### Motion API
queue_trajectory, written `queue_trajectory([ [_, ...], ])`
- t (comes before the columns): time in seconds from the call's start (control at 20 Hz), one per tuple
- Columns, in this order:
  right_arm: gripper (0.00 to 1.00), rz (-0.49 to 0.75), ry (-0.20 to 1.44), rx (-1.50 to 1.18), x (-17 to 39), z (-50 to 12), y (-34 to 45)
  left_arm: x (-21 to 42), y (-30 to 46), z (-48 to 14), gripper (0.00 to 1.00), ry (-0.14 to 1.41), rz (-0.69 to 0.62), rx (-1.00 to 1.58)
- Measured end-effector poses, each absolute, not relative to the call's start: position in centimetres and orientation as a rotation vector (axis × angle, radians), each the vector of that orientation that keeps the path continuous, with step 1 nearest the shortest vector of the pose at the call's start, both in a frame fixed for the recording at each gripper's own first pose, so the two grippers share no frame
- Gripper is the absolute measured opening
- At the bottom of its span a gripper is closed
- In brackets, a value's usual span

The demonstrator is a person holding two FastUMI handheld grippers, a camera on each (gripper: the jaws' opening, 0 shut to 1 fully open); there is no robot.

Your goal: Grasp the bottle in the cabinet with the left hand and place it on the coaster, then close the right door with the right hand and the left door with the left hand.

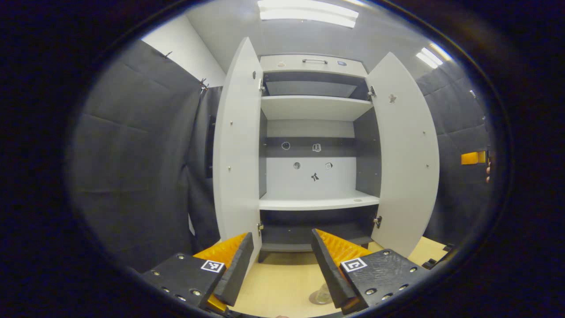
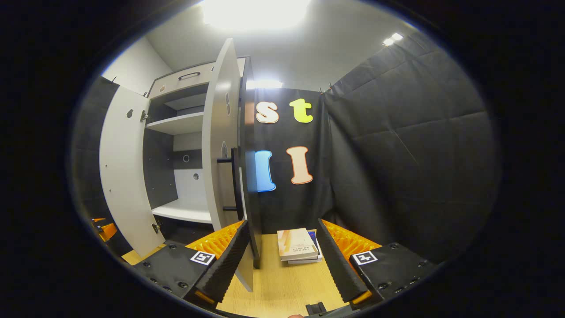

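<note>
Apparently the bottle step is over: in the left gripper view the cabinet (image 1: 315,145) shelves stand bare, and low on the counter (image 1: 282,282), just beside the left gripper's (image 1: 282,269) right finger, sits a small clear thing on a round disc, which I take to be the bottle (image 1: 323,292) on its coaster (image 1: 318,300), though the finger hides part of it and the edge of the lens blurs it. The left gripper is spread wide and holds nothing, pointed straight into the open cabinet between the two doors.

So the step in hand looks like closing the right door (image 2: 223,145). In the right gripper view that door stands edge-on close in front, its dark bar handle (image 2: 234,179) facing the lens, and its lower edge runs down between the fingers of the right gripper (image 2: 282,260). That gripper is also wide open, gripping nothing; neither finger seems to press the panel. A small stack of books (image 2: 299,245) lies on the counter beyond, well clear of the swing.

Next, the right gripper should press the door's outer face and sweep it toward the cabinet. The left door (image 1: 238,150) then falls to the left gripper, which must avoid the bottle below it.
</note>
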State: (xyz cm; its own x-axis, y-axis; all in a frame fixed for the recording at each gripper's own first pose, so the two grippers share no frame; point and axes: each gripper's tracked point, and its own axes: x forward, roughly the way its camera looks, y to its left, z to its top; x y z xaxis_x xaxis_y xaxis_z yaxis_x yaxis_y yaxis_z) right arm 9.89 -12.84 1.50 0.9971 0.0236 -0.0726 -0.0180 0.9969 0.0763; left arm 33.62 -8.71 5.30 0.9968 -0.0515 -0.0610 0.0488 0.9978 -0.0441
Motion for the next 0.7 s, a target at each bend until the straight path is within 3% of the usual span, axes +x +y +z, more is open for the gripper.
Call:
queue_trajectory([
  [0.25,0.96,-0.070,0.090,0.052,14.3,2.3,-13.4,33.0,-2.9,6.5,0.80,0.045,0.028,-0.026],
  [0.7,0.97,-0.082,0.120,0.057,19.1,2.6,-10.5,33.1,6.4,6.2,0.80,0.052,0.152,-0.022],
])
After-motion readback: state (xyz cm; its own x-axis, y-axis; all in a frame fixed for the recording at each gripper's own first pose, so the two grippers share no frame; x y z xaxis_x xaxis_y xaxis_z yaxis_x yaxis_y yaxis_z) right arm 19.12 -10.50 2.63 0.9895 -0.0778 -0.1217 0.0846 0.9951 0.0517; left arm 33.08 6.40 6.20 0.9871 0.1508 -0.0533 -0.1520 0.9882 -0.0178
